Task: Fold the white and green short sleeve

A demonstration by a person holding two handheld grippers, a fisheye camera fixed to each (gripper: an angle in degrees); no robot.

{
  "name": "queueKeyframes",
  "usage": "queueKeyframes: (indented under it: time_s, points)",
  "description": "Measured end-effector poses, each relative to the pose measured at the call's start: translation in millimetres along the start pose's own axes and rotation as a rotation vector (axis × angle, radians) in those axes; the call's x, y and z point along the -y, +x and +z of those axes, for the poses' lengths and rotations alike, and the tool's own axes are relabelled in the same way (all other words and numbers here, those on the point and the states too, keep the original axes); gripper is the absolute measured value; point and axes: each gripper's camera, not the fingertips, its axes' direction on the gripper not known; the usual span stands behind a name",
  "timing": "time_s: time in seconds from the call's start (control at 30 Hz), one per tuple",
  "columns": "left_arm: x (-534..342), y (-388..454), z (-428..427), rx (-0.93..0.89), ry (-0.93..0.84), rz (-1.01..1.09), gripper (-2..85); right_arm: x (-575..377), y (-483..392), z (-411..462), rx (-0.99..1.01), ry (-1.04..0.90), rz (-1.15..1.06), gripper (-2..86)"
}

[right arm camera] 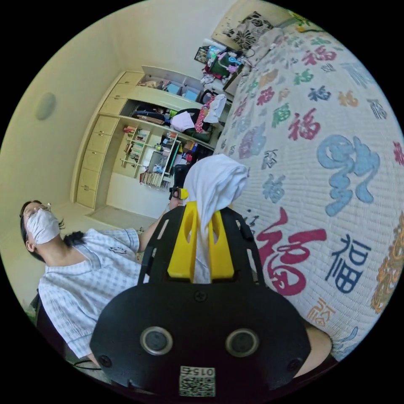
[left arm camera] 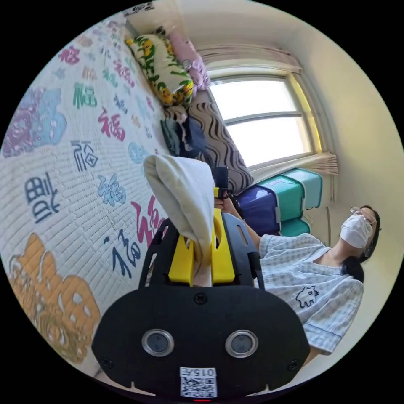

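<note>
The quilt (right arm camera: pixel 336 126) on the bed is printed all over with the Chinese character 福 in many colours and scripts — a large red one (right arm camera: pixel 290 256) lies just beside the right hand-held gripper (right arm camera: pixel 202 248), and a dark blue 福 (right arm camera: pixel 349 263) beside that.

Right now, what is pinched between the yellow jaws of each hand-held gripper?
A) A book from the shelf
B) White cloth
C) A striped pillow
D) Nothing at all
B: the left gripper has its yellow jaws closed on a bunch of white cloth, and the right gripper likewise clamps white cloth above the patterned quilt.
</note>
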Motion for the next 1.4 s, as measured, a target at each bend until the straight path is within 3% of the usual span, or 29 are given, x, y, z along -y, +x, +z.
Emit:
queueKeyframes:
  time_s: [0.17,0.33,0.53,0.73,1.1,1.27,1.4]
  points:
    - [-44,103,-155,0.071,0.188,0.074,5.0,69,-93,114,0.036,-0.110,-0.187,3.8]
    - [-126,171,-335,0.190,0.385,0.026,5.0,140,-167,288,0.090,-0.305,-0.306,2.4]
    - [-196,195,-497,0.286,0.601,-0.093,5.2,200,-191,458,0.178,-0.384,-0.256,1.0]
    - [-229,143,-565,0.306,0.654,-0.288,5.3,227,-166,570,0.048,-0.467,-0.124,0.6]
    - [-271,126,-567,0.240,0.785,-0.207,1.4,247,-162,567,0.092,-0.412,-0.054,0.0]
    - [-312,159,-545,0.398,0.926,-0.239,-0.7,252,-177,515,0.077,-0.327,-0.053,-0.5]
    - [-345,216,-484,0.550,1.117,-0.122,-0.9,241,-194,426,0.023,-0.166,-0.078,-0.5]
